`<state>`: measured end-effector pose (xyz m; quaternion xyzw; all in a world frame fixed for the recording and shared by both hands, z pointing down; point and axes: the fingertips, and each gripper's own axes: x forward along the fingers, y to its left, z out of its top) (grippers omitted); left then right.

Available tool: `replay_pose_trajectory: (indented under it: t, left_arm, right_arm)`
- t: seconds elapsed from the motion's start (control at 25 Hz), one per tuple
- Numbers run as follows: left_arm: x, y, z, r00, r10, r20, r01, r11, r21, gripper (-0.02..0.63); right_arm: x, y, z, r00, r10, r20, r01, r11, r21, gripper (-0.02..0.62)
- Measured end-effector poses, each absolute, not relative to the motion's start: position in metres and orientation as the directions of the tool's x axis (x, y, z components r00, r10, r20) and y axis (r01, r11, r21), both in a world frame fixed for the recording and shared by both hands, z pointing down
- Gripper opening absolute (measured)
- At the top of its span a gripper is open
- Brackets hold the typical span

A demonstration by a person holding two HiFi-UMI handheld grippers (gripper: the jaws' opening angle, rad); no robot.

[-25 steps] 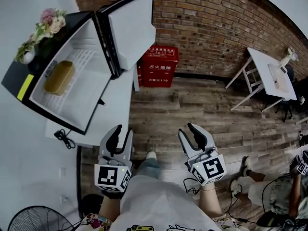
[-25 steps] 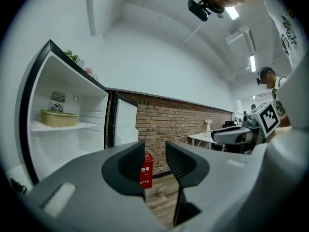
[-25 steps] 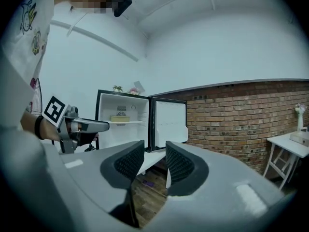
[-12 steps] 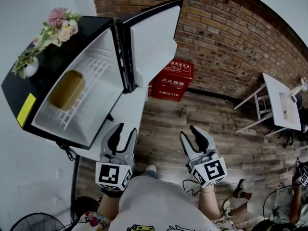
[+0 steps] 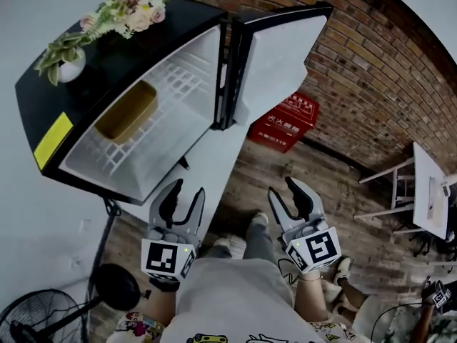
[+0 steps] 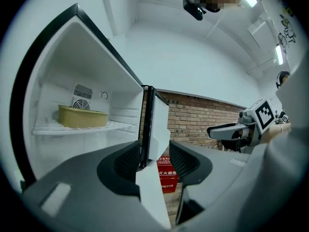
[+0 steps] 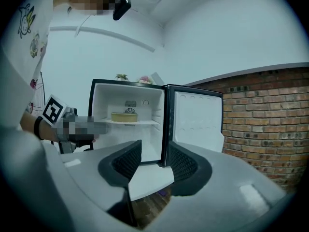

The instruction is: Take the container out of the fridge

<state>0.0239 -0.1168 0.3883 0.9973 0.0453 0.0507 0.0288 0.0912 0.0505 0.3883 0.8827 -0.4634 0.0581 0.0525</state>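
container point(image 5: 127, 111): yellow, on fridge point(image 5: 121, 63) shelf, contents hidden | red box point(image 5: 284, 123): "119" | left gripper point(image 5: 187, 190), right gripper point(image 5: 281, 187): jaws just opening wider, empty

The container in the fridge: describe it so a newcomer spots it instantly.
Find the black mini fridge with its door swung open. Inside, on the white wire shelf, sits the container: a shallow, yellowish, rectangular tub, the only coloured thing in the white interior.
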Motion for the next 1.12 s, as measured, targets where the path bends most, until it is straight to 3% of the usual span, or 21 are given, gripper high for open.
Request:
replay_pose_trajectory:
  t: [0.56,0.8,1.12]
  left_arm:
    - [0.027,-0.169,0.378,0.913,-0.404,0.058,-0.407,-0.911,0.059,0.21]
    - [0.027,-0.159,0.37,0.798,-0.601,0.039,-0.602,-0.797,0.048,0.212]
    - [0.005,-0.128,0.363,0.635,-0.771,0.048,-0.772,-0.634,0.043,0.215]
  right_arm:
    - [0.155,-0.065,0.37,0.058,-0.991,0.124,-0.994,-0.045,0.101,0.183]
    - [0.174,-0.087,0.359,-0.185,-0.977,0.106,-0.971,0.198,0.137,0.183]
    - [0.172,-0.096,0.36,-0.396,-0.914,0.088,-0.906,0.405,0.127,0.183]
